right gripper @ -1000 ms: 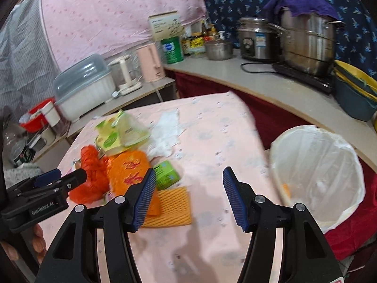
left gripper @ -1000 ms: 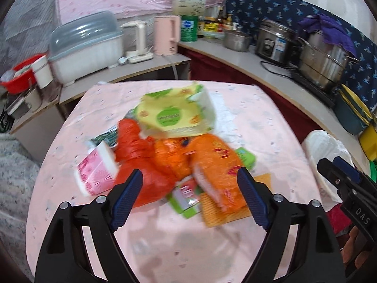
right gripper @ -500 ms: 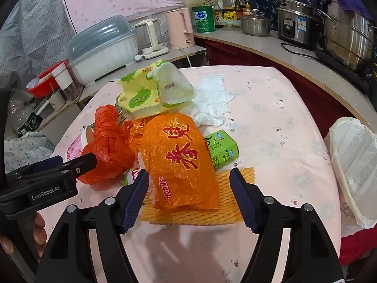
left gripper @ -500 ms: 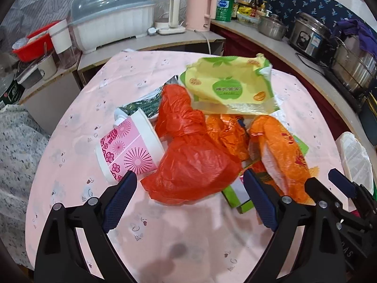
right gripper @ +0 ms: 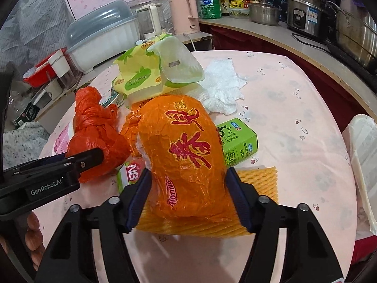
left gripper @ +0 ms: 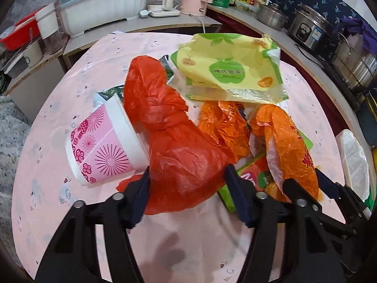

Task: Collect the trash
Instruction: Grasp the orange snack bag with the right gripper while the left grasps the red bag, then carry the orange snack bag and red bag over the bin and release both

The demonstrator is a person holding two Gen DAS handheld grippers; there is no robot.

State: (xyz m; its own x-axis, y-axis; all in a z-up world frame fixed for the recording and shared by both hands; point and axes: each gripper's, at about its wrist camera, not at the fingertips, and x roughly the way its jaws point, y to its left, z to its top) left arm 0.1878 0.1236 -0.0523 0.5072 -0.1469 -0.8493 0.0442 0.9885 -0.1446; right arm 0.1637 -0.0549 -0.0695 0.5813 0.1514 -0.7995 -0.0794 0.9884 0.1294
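Straddling the knotted red plastic bag (left gripper: pixel 186 165), the left gripper (left gripper: pixel 188 195) has its blue-padded fingers (left gripper: pixel 141 195) spread wide, one on each side of the bag's bulging lower end; whether the pads press the plastic I cannot tell. The right gripper (right gripper: pixel 188 198) is likewise spread, its fingers flanking the orange printed bag (right gripper: pixel 186 160), which lies on a yellow foam fruit net (right gripper: pixel 259 181) on the pink tablecloth (right gripper: pixel 294 127).

Just left of the red bag, a pink paper cup (left gripper: pixel 103 146) with firework print lies tipped on its side, its white rim touching the bag. Between the two bags sits a small carton marked NB (right gripper: pixel 130 172), partly hidden. Right of the orange bag, a green drink carton (right gripper: pixel 240 143) lies on its side, touching it.

Farther back, a yellow-green tissue pack wrapper (left gripper: pixel 233 68) rests on top of the pile, and a crumpled white paper towel (right gripper: pixel 221 89) lies beside it on the cloth. At the table's right edge, a bin lined with a white plastic bag (right gripper: pixel 362 165) is partly in view.

Beyond the table, the counter holds a white dish box with a clear lid (right gripper: pixel 103 35), a pink kettle (right gripper: pixel 185 11) and steel pots (right gripper: pixel 306 14).
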